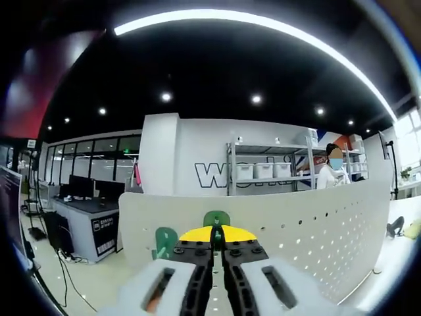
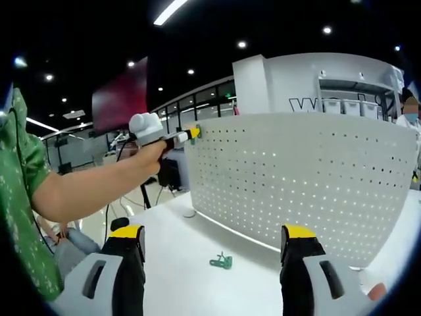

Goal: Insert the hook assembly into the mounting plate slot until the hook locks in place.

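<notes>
The left tongs (image 1: 217, 245) press together at the pegboard's (image 2: 309, 171) top edge; the right tongs (image 2: 214, 253) spread wide above the bench (image 2: 177, 263), where one green hook (image 2: 222, 261) lies.

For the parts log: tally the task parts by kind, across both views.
Green hooks: 3 (two by the board's end, one on the table at)
White pegboard: 1
Total: 4

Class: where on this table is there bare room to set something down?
Bare white table lies between the right gripper jaws, bordered by the pegboard base. The green hook takes up its middle. It is crowded at the pegboard's top edge, where the left gripper is.
</notes>
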`<control>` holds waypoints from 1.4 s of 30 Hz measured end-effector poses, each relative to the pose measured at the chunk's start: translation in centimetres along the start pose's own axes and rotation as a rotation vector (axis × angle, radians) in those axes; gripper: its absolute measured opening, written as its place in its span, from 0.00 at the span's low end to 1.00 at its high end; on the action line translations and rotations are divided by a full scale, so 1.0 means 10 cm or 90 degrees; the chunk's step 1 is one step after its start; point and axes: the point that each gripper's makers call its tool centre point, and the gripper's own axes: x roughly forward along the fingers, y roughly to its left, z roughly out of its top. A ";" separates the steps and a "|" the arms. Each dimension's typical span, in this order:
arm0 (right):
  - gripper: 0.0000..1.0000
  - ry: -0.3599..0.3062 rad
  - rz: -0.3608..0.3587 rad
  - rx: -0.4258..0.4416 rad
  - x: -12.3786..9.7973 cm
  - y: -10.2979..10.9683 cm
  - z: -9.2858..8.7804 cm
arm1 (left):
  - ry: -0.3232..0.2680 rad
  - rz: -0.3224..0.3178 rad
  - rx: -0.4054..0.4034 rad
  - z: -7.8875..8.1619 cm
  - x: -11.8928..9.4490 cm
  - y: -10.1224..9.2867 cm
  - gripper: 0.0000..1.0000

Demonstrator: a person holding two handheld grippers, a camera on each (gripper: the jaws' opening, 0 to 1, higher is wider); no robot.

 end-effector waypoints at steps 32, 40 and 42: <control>0.86 0.006 0.000 -0.001 0.02 -0.01 0.00 | 0.009 -0.001 -0.007 -0.17 0.03 0.03 0.03; 0.85 0.010 0.001 0.001 0.03 -0.01 -0.02 | 0.007 -0.002 -0.004 -0.17 0.04 0.02 0.03; 0.85 0.009 0.001 0.001 0.03 -0.01 -0.01 | 0.007 -0.002 -0.003 -0.18 0.04 0.02 0.03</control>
